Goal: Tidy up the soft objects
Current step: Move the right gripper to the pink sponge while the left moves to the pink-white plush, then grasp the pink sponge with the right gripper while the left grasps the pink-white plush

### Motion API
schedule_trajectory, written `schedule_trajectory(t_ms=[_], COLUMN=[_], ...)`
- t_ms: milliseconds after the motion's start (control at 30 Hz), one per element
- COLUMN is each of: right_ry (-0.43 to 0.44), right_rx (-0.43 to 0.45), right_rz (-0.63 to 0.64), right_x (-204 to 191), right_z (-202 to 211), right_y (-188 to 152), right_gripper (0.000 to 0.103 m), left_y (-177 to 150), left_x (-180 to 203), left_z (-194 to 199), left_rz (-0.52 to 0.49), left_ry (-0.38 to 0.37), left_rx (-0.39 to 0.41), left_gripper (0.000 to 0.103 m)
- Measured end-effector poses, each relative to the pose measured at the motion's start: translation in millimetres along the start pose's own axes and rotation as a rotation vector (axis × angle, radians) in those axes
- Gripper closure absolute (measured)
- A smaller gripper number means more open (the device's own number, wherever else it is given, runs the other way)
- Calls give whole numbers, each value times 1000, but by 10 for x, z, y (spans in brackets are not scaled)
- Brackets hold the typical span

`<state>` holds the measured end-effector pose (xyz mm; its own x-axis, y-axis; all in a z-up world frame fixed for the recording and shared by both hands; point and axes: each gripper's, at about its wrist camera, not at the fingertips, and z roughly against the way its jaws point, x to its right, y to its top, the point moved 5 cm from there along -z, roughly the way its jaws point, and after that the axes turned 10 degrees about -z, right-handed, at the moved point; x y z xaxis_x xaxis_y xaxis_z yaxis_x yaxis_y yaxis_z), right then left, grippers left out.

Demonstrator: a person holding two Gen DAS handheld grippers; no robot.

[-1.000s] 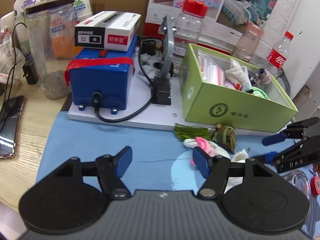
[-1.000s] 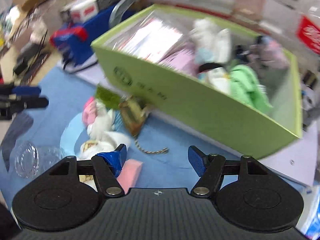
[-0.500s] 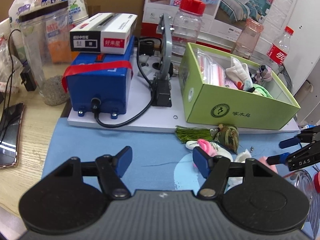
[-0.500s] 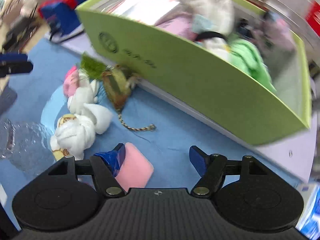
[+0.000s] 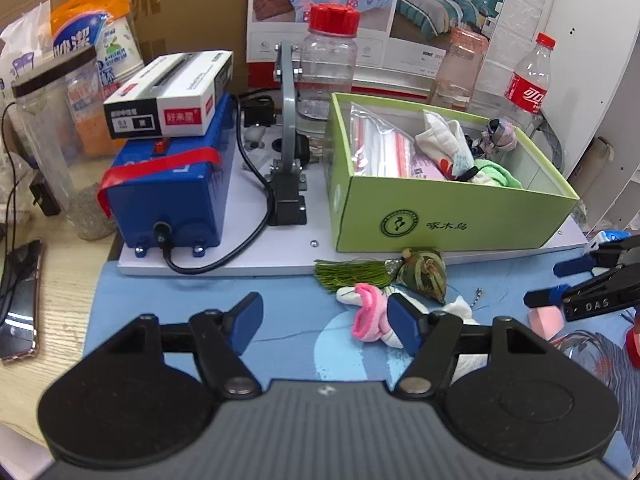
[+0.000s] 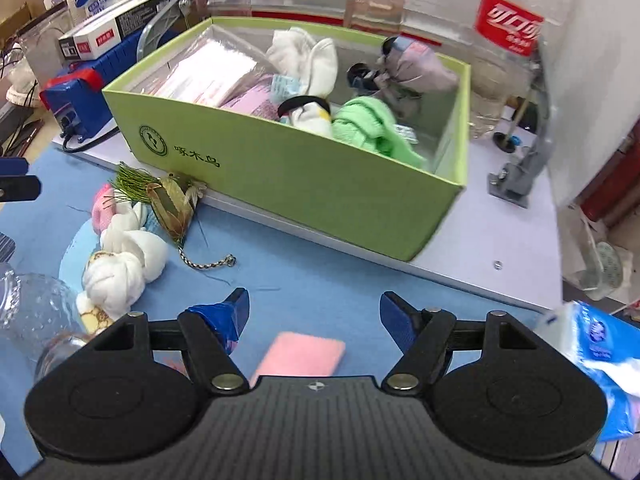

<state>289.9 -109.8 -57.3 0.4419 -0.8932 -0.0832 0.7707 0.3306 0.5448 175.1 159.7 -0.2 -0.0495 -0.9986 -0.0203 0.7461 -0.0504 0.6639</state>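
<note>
**Pink sponge lies between the right gripper's fingers, close in under the camera**

The right gripper [image 6: 314,316] hangs over the blue mat [image 6: 320,280] with nothing in its grasp; its jaws are about halfway apart and opening. The pink sponge [image 6: 300,354] lies flat on the mat in the gap between the two blue fingers, slightly toward the left-hand one and nearer the gripper body than the tips. Neither pad touches it. Its long axis runs slantwise across the view, lower left to upper right, so it seems the fingers would close roughly along its length rather than across its narrow side; a small roll of the wrist looks needed for a square pinch.

The left gripper [image 5: 324,326] is also empty, its jaws roughly half open over bare mat. Just past its right finger sits the pink-and-white rolled sock [image 5: 370,316], beside the green tassel [image 5: 350,274] and the zongzi-shaped charm [image 5: 426,270]. In the right wrist view a knotted white sock bundle [image 6: 120,270] lies next to these.

The green box [image 6: 320,184], holding socks and other soft pieces, stands on the white board beyond the mat. The right hand is plainly the nearer to the sponge; from the left wrist view the sponge shows only as a corner [image 5: 546,318] under the right gripper's fingers, well off to the side
</note>
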Motion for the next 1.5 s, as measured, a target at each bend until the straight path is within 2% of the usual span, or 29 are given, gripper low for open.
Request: schedule_trajectory(t_ms=[100,167,233,267,367,467,533,633,700,867,1000,1067,1200,1333,1500], right_ry=[5,-31,3,-17,-104,-63,-38,12,35,28,34,35,48,59,46], right_rx=[-73,-96,-77,-62,51,167,220,253,250,246,262,269,282,310,330], right_rz=[-11,-11,-73,-96,-103,-184,-220,-272,-290,-295,-310,-322,-345,-366,-366], right_x=[19,126,262,326,427,475,480,519,538,552,586,604,593,549,526], right_z=[-229,-291,-218,-162,73,318,413,419,412,393,439,442,427,456,536], right_y=[-5,-133,-240,-290,-421,-545,-620,-680,-688,-736,-772,-782,-766,-739,-843], right_gripper=[45,44,44,44,44,44,43,43,43,43,43,43,43,43,43], left_y=[24,69,115,138,180,201,224,229,193,27,-172,-191,-80,-132,-227], left_x=[45,125,229,263,325,375,421,435,365,-91,-509,-635,-617,-400,-280], left_z=[-55,-132,-262,-349,-624,-861,-957,-1052,-1049,-839,-597,-433,-326,-537,-805], left_rz=[-54,-95,-126,-132,-126,-125,-124,-123,-88,-34,31,57,67,48,20], left_ry=[-28,-95,-163,-172,-136,-150,-199,-208,-217,-58,-8,4,-1,-55,2], left_rx=[-37,-67,-110,-130,-202,-254,-271,-293,-298,-264,-261,-221,-157,-191,-212], left_gripper=[33,33,32,32,32,32,32,29,28,28,28,28,26,25,25])
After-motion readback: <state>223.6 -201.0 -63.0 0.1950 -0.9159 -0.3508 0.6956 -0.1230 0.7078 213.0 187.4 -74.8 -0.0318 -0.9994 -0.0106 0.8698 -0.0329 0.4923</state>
